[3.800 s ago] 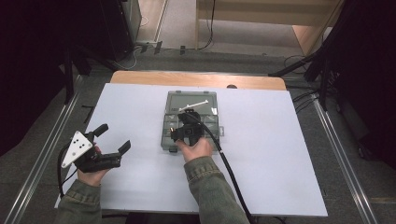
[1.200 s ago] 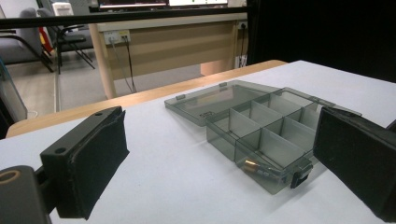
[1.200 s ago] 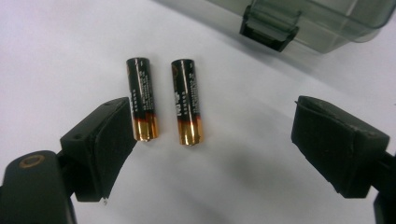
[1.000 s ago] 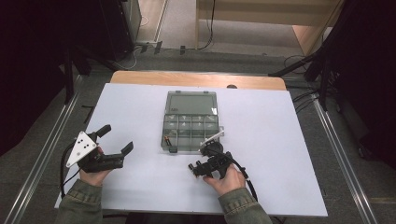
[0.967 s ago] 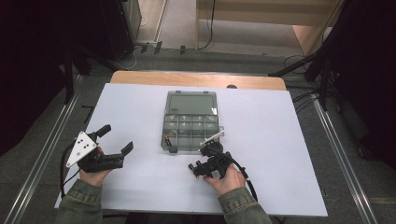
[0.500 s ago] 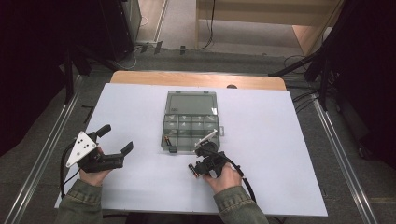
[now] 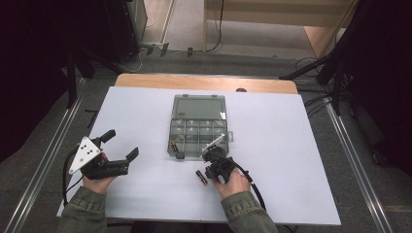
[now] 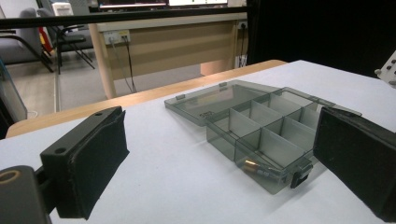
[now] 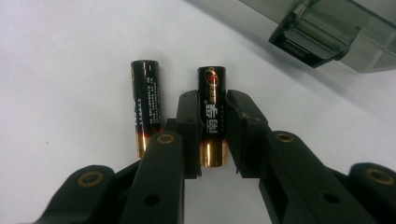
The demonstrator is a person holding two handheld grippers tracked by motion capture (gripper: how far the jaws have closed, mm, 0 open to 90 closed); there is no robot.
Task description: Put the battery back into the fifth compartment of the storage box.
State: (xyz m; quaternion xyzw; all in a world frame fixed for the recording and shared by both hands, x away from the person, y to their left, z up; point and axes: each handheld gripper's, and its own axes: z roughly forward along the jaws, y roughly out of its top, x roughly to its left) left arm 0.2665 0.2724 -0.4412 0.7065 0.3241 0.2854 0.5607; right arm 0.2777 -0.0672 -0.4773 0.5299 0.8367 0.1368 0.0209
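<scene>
High view: a white table (image 7: 291,145) takes up the middle of the frame. At its centre sits a clear grey box (image 7: 198,127) with its lid laid open toward the top of the frame and small compartments below it. One battery (image 7: 174,146) lies in the lower left compartment. At lower left a hand holds the left gripper (image 7: 121,151), its jaws spread wide with nothing between them, well apart from the box. Just below the box's lower right corner a hand holds the right gripper (image 7: 208,170) low over the table. A black battery (image 7: 201,177) lies on the table just left of that gripper.

Left gripper view: two black padded jaws stand far apart at lower left and right, holding nothing. Between them, further off, the box (image 8: 261,135) rests on the table, lid open at the back. A battery (image 8: 256,168) lies in the nearest compartment, close to the black latch (image 8: 299,177).

Right gripper view: the right gripper (image 9: 212,133) has just been closing, and its jaws now clamp a black and gold battery (image 9: 212,119) across its middle. A second battery (image 9: 145,105) lies on the table just to its left, parallel and not touching. The box's latch (image 9: 317,39) shows at upper right.
</scene>
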